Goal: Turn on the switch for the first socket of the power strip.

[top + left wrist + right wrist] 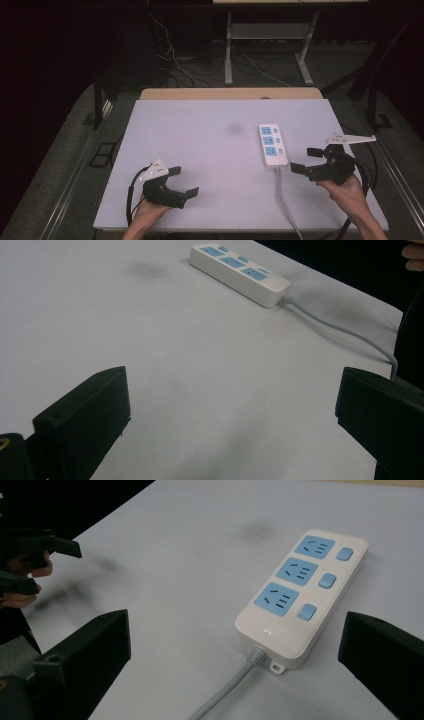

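Note:
A white power strip with three blue sockets and blue switches lies on the table's right half; its grey cable runs toward the front edge. My right gripper hovers just right of the strip's cable end, jaws wide apart with nothing between them. In the right gripper view the power strip lies ahead between the jaws, untouched. My left gripper rests near the front left, open and holding nothing. From the left gripper view the power strip is far off at the top, its cable trailing right.
The white table top has a faint dark smudge left of the strip. Beyond the far edge stand a metal stand and loose floor cables. The other hand with its gripper shows at the right gripper view's left edge.

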`<state>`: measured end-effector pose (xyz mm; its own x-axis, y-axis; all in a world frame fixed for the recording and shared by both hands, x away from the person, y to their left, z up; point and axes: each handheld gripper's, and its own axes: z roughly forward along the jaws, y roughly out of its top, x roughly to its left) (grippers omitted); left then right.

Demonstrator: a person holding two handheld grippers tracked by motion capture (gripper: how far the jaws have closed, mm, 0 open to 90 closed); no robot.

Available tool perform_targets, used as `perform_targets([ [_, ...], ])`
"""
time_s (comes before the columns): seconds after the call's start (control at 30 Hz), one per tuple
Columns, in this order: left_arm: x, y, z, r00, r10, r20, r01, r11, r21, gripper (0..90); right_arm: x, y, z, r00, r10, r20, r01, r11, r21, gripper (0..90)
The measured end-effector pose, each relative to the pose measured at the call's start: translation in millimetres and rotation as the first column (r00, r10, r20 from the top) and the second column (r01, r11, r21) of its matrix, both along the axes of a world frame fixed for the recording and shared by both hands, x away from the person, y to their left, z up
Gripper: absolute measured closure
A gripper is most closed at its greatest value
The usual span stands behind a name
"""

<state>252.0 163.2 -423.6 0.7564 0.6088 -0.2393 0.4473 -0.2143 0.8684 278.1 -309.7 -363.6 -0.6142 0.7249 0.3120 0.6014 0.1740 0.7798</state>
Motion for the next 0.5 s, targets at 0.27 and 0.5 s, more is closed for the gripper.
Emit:
perform_targets([
  [0.27,-0.1,0.2,0.1,1.0,-0.001,0.001,0.001,1.0,0.003,0.0,-11.9,2.3,-21.3,0.9999,0.014,0.0,-0.014,1.0,0.006,0.0],
  [0.5,-0.4,-0.8,-0.2,1.0,-0.005,-0.001,0.005,1.0,0.002,0.0,-23.3,5.8,-42.6,0.9997,0.024,-0.006,-0.024,1.0,-0.001,0.1],
])
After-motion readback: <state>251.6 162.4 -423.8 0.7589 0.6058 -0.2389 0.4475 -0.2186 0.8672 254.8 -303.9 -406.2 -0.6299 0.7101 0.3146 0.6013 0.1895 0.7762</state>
